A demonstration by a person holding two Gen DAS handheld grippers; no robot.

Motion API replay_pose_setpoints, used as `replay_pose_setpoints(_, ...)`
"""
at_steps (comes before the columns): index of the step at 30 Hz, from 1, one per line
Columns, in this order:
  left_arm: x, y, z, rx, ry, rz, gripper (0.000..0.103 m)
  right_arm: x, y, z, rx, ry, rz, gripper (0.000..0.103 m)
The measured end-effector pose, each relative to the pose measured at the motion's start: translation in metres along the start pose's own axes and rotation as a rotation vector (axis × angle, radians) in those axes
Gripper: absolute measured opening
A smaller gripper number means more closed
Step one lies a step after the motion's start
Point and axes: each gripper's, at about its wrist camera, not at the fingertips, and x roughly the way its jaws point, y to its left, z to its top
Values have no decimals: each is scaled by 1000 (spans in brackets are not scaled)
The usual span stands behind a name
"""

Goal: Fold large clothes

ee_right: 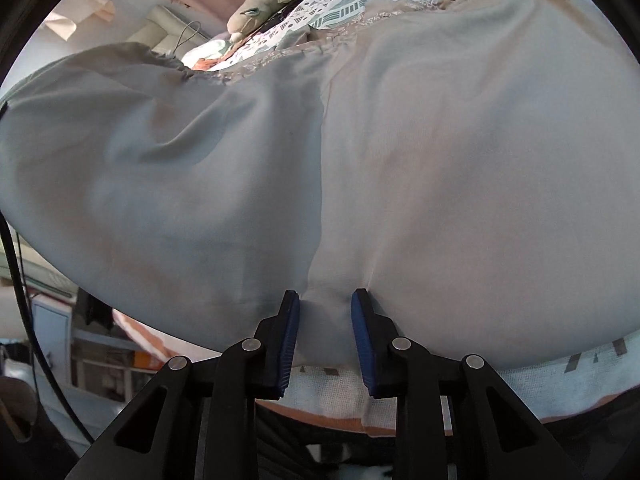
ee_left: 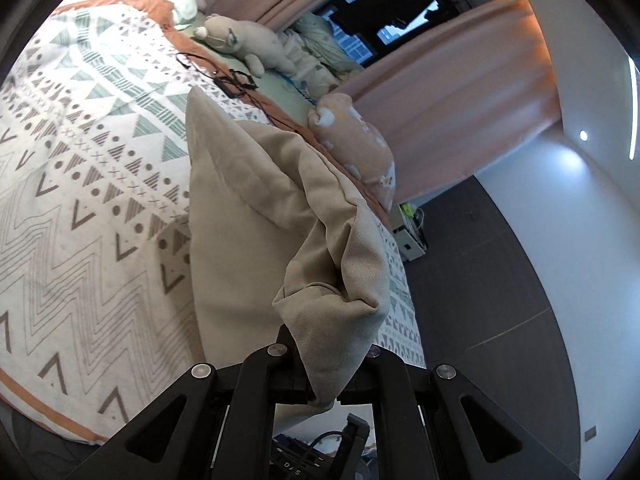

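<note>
- Our left gripper (ee_left: 320, 376) pinches a bunched corner of the beige trousers (ee_left: 248, 208); it could slip free if we pull.
- Our right gripper (ee_right: 325, 332) has fingers spread around a fabric ridge; closing carelessly could grab the bedspread (ee_right: 332, 392) too.

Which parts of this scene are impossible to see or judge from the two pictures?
- Left claw fingertips: left wrist view, wrapped by the beige garment.
- Garment's whole shape: neither view shows it entirely; in the right wrist view the cloth fills the frame.
- Right claw: cloth bunches between the blue pads, but whether they truly pinch it is unclear.
- Patterned bedspread: mostly covered in the right wrist view.
</note>
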Motion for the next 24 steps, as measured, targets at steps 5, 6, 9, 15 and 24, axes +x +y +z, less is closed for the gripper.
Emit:
replay_pose_setpoints(5, 26, -33, -12, 54, 50, 1, 6, -43, -20, 14, 40, -104, 5, 28)
replay_pose_setpoints(6, 34, -39, -14, 62, 63, -2, 6, -54, -27, 17, 52, -130, -5, 28)
replay_pose_setpoints(9, 56, -55, -20, 81, 98, -18, 6, -90, -55, 24, 112, -212, -33, 37)
replay_pose_setpoints(15, 114, -87, -44, 119, 200, -52, 6, -152, -116, 18, 227, -317, -117, 39)
replay_pose_setpoints(24, 216, -98, -111, 114, 410, -81, 6, -220, -191, -11, 377, -387, -211, 39)
